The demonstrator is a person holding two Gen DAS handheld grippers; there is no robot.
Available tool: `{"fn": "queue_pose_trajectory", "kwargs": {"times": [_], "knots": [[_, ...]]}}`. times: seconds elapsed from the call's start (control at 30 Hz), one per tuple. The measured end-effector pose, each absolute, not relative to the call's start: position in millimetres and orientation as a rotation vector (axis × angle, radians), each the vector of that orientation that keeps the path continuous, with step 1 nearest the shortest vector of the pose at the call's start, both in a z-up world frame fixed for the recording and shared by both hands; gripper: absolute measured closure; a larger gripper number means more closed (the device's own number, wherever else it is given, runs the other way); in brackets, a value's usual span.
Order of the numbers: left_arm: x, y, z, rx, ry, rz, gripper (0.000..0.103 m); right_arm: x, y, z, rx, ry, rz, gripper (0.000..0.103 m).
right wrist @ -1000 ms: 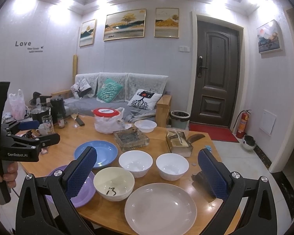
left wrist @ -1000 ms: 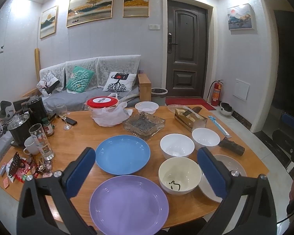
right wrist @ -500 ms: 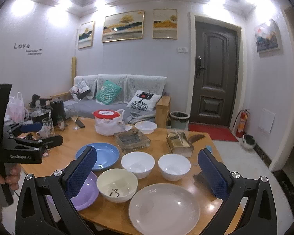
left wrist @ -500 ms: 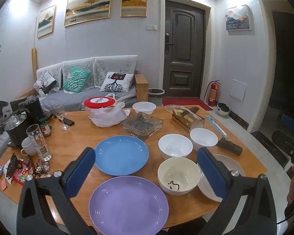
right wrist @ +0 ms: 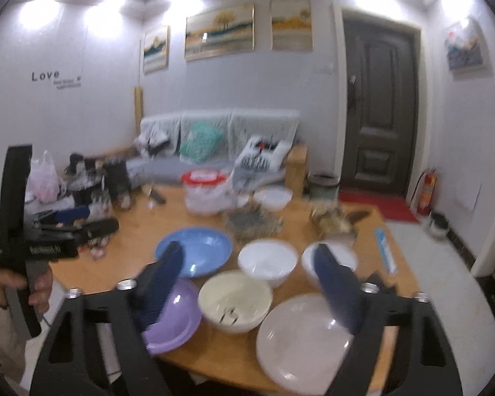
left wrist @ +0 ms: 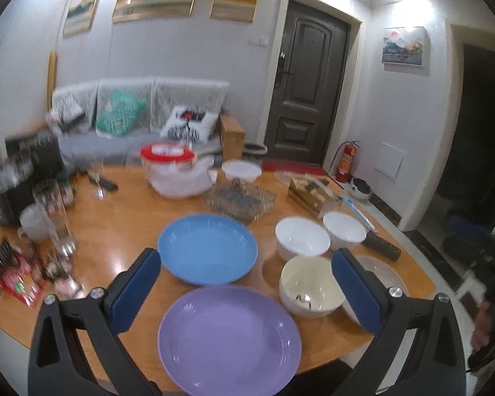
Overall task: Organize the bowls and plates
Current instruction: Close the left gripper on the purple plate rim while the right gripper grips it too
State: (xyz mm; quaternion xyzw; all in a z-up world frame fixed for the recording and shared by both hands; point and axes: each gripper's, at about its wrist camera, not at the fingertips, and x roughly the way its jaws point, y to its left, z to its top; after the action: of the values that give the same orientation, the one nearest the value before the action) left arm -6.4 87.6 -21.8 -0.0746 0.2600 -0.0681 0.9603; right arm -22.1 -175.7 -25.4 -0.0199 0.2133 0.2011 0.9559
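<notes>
Both your grippers hang above the near table edge, jaws spread wide, nothing held: left gripper (left wrist: 244, 283) over the purple plate (left wrist: 229, 338), right gripper (right wrist: 247, 280) over the cream bowl (right wrist: 236, 300). Taking the cream bowl as landmark: purple plate just left, blue plate (left wrist: 208, 247) behind-left, two white bowls (left wrist: 302, 237) (left wrist: 344, 227) just behind, pale plate (right wrist: 305, 336) right, apparently tucked against it (contact unclear, frames blurred). Risks: everything looks glossy, hard and round, so thin rims may slip from the pads; the pale plate sits at the table edge, and a nudge could push it off. Plates shallow, bowls deep.
</notes>
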Motion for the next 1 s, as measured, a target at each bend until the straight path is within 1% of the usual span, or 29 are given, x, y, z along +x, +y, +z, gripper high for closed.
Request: {"fn": "queue_pose_trajectory", "kwargs": {"times": [0.07, 0.13, 0.17, 0.2, 0.23, 0.27, 0.3, 0.33, 0.4, 0.53, 0.6, 0.63, 0.67, 0.7, 0.73, 0.83, 0.9, 0.93, 1.0], "knots": [[2, 102, -39, -0.188, 0.59, -0.125, 0.001, -7, -163, -52, -0.027, 0.533, 0.443, 0.046], [12, 117, -64, -0.227, 0.665, -0.113, 0.002, 4, -153, -78, -0.019, 0.621, 0.463, 0.051], [14, 123, -74, -0.24, 0.692, -0.105, 0.006, 8, -147, -90, -0.018, 0.655, 0.474, 0.055], [17, 129, -87, -0.255, 0.727, -0.092, 0.015, 13, -139, -106, -0.018, 0.701, 0.49, 0.056], [19, 134, -98, -0.266, 0.757, -0.081, 0.021, 17, -134, -117, -0.019, 0.739, 0.499, 0.059], [21, 139, -108, -0.28, 0.786, -0.071, 0.029, 21, -129, -127, -0.018, 0.771, 0.511, 0.061], [23, 144, -119, -0.295, 0.812, -0.063, 0.034, 25, -122, -138, -0.012, 0.811, 0.527, 0.062], [24, 149, -127, -0.31, 0.829, -0.057, 0.036, 30, -118, -147, -0.007, 0.839, 0.539, 0.063], [26, 152, -140, -0.314, 0.843, -0.038, 0.045, 35, -107, -159, 0.003, 0.875, 0.559, 0.063], [29, 159, -160, -0.325, 0.88, -0.011, 0.055, 45, -91, -174, -0.006, 0.92, 0.559, 0.063], [30, 163, -169, -0.346, 0.9, -0.009, 0.067, 46, -85, -179, -0.012, 0.943, 0.561, 0.063], [30, 164, -172, -0.348, 0.908, -0.005, 0.068, 47, -80, -183, -0.024, 0.954, 0.563, 0.063], [31, 165, -175, -0.347, 0.913, 0.001, 0.069, 48, -77, -186, -0.035, 0.963, 0.562, 0.065], [31, 166, -178, -0.348, 0.919, 0.004, 0.074, 50, -73, -189, -0.047, 0.973, 0.561, 0.067], [31, 165, -180, -0.35, 0.925, 0.005, 0.077, 51, -72, -190, -0.051, 0.981, 0.561, 0.07], [32, 165, -184, -0.349, 0.929, 0.005, 0.082, 53, -66, -198, -0.06, 1.005, 0.568, 0.075], [33, 164, -185, -0.35, 0.931, 0.004, 0.088, 55, -64, -201, -0.063, 1.014, 0.575, 0.078], [33, 164, -186, -0.349, 0.931, 0.007, 0.089, 55, -63, -201, -0.063, 1.016, 0.579, 0.08], [34, 164, -186, -0.344, 0.931, 0.014, 0.091, 55, -61, -202, -0.074, 1.014, 0.575, 0.08]]}}
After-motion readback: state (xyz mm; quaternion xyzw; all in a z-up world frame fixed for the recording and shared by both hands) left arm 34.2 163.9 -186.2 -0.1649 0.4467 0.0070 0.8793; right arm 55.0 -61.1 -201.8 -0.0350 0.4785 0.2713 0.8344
